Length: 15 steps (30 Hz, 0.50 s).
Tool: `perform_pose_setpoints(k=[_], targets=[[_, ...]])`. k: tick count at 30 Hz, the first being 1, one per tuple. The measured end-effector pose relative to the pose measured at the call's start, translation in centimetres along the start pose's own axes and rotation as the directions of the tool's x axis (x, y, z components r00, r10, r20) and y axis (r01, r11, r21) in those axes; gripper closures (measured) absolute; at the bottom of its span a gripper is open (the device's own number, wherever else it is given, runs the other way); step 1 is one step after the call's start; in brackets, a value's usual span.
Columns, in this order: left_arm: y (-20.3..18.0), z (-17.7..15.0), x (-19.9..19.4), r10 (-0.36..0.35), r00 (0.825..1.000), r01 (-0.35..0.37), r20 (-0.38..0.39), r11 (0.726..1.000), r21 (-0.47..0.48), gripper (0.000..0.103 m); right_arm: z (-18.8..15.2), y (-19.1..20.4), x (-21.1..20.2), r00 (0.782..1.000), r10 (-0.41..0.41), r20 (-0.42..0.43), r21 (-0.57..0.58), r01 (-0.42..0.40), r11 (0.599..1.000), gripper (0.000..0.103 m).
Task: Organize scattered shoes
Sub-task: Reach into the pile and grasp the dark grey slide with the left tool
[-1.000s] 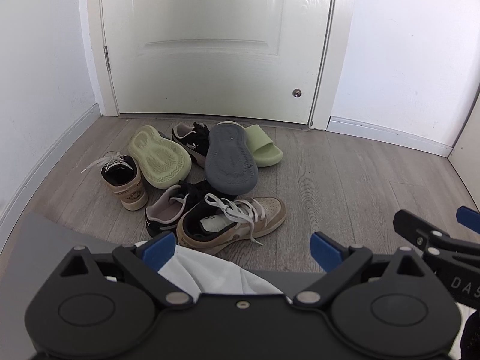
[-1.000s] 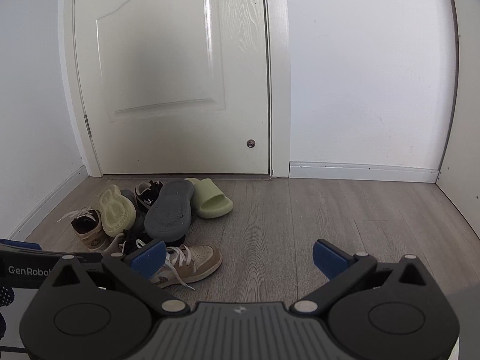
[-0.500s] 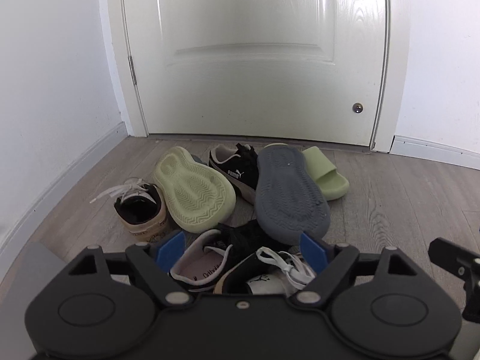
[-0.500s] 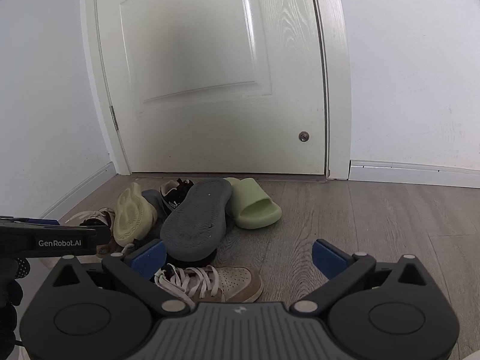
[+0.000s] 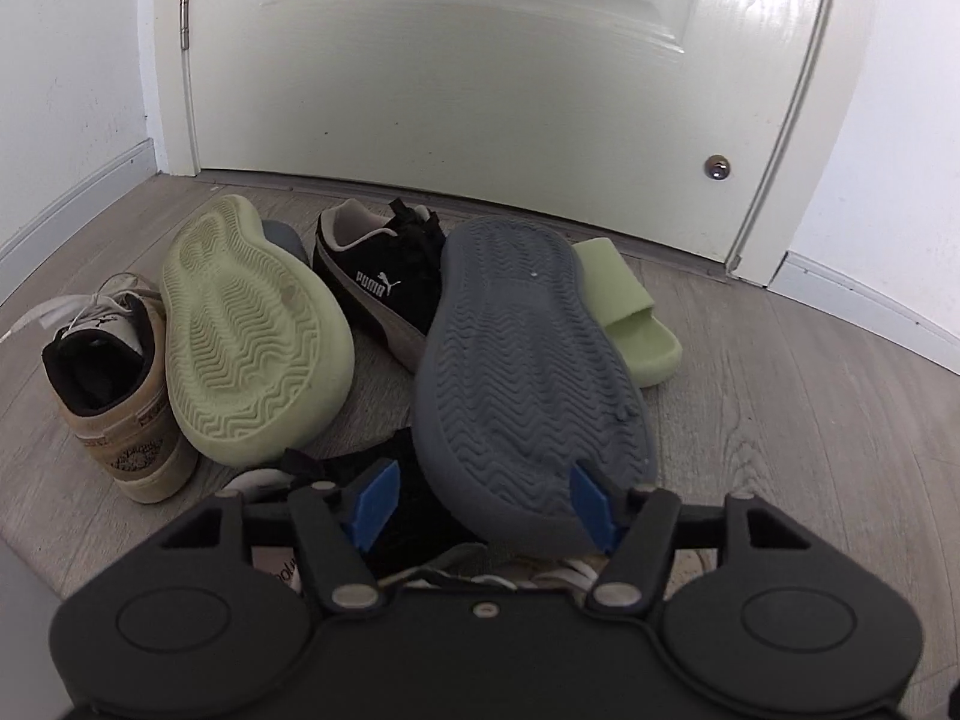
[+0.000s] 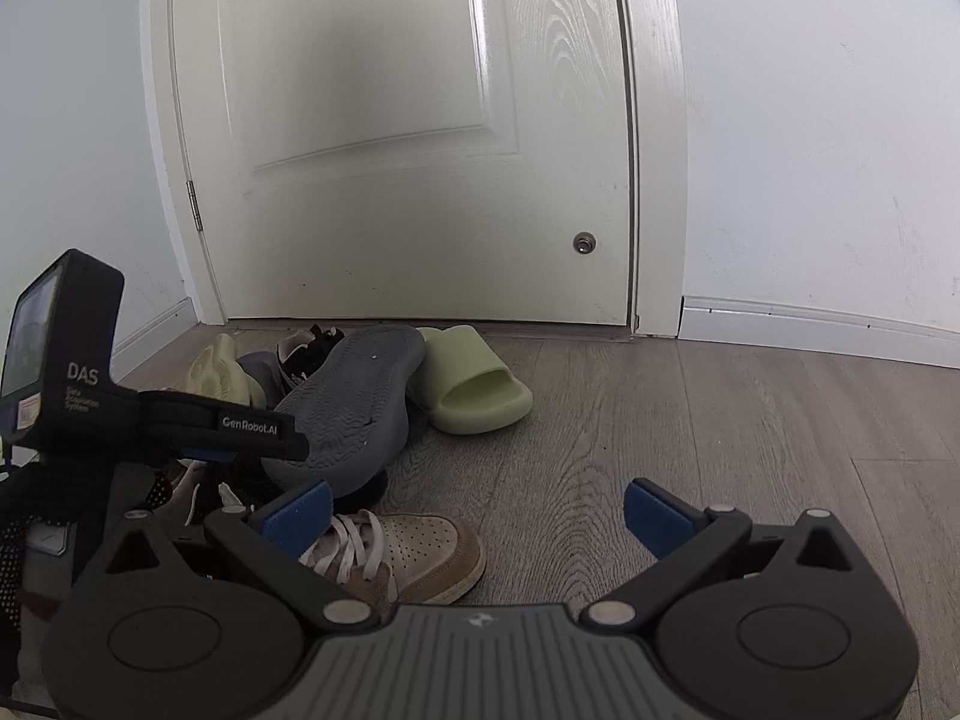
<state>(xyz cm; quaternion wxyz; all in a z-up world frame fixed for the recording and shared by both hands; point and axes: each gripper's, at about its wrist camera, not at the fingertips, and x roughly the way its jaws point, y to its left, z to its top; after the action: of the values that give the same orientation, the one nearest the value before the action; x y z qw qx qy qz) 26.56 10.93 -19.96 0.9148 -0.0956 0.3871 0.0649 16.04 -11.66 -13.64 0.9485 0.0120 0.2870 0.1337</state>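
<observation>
Left wrist view: the left gripper (image 5: 483,501) hangs low over a heap of shoes before a closed white door (image 5: 510,60), jaws parted about halfway and holding nothing; the heel of an upturned grey slide (image 5: 528,372) lies between its blue fingertips (image 5: 375,495), contact uncertain. At 10 o'clock from the gripper a pale green slide (image 5: 252,342) lies sole-up, leaning on a tan high-top sneaker (image 5: 114,396) at 9 o'clock. A black Puma sneaker (image 5: 384,294) sits at 12 o'clock, and a second green slide (image 5: 630,318), upright, at 1 o'clock beside the grey sole.

Right wrist view: the right gripper (image 6: 477,513) is wide open and empty above bare wood floor (image 6: 690,420). Only here does a tan low sneaker with pale laces (image 6: 414,552) show clearly, at 7 o'clock beneath the left fingertip, along with the left gripper's black body at 9 o'clock, which hides the high-top.
</observation>
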Motion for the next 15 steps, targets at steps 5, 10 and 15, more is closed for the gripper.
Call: perform_pose_setpoints(k=[5,10,15], targets=[[1.6,0.9,1.9,-0.139,0.989,0.134,-0.047,0.985,-0.108,0.036,-0.6,-0.7,0.5,1.000,0.003,-0.015,0.034,-0.003,0.999,0.001],[2.7,1.3,4.6,-0.316,0.941,0.281,-0.124,0.930,-0.238,0.032,-1.0,-0.9,0.8,0.999,0.018,-0.030,0.059,-0.016,0.998,0.001],[1.9,1.8,6.4,-0.359,0.917,0.301,-0.176,0.909,-0.287,0.036,-1.3,-1.0,0.7,0.999,0.023,-0.034,0.066,-0.020,0.998,0.001]])
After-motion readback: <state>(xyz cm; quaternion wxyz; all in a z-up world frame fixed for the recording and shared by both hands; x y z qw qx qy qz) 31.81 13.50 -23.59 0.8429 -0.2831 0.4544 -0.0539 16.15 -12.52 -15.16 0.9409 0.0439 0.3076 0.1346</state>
